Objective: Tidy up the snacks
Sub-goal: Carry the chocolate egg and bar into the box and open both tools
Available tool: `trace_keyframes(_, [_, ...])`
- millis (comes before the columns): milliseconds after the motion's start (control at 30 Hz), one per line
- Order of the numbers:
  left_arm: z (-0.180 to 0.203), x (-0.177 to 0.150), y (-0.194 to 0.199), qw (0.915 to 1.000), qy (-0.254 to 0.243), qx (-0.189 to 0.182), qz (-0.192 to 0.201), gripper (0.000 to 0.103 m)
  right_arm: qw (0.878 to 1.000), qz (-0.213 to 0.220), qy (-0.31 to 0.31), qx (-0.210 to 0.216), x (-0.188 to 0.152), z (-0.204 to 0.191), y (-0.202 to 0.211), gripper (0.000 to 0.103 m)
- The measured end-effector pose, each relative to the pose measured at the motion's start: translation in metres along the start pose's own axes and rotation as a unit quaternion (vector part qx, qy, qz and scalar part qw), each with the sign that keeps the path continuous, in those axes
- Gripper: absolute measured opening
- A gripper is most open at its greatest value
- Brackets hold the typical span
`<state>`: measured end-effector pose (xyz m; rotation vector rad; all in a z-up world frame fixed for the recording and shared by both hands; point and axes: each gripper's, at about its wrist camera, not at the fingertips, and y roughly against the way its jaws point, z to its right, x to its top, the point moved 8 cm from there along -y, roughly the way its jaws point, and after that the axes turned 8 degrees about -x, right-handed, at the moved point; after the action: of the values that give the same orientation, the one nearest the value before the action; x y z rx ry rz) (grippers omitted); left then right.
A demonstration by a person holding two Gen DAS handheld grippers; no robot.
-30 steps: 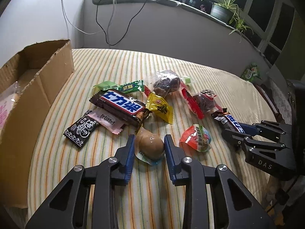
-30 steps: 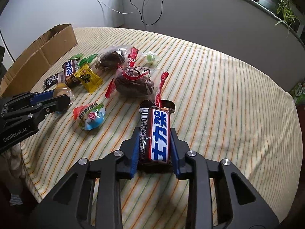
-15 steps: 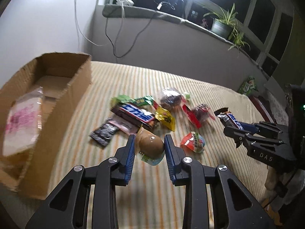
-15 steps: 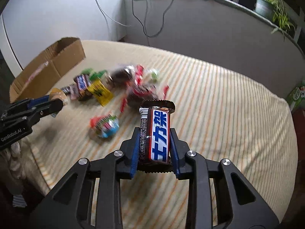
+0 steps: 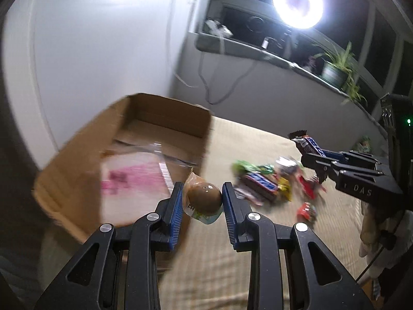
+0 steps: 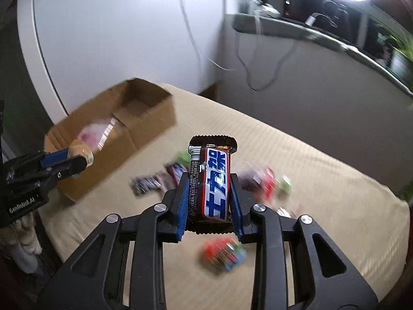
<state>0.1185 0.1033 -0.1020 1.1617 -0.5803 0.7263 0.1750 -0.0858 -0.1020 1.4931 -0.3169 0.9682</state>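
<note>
Left gripper: I have it closed on the egg, a brown egg-shaped snack in clear wrap, pinched between the blue pads and lifted off the table.
Egg position: I see it in the air at the near corner of the box, roughly over its rim; from the right wrist view it sits against the box's near end.
Right gripper: I have it clamped on the bar, a chocolate bar with a blue-and-white label, standing upright between the pads with its crimped top poking above them.
Bar position: held above the table, well apart from the box; in the left wrist view it sticks out from the fingertips on the right.
Box: open cardboard, on the left side of the table, with a pink-printed clear bag lying inside.
Pile: several wrapped snacks lie on the table between the grippers, too blurred for me to tell apart.
</note>
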Motion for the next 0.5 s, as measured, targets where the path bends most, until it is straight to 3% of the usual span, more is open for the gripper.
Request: trace_keyframes(500, [-0.066,0.0,0.02,0.9973,0.039,0.061,0.014,0.028,0.996,0.007,0.057,0.065,0.057,-0.103,-0.046,0.029])
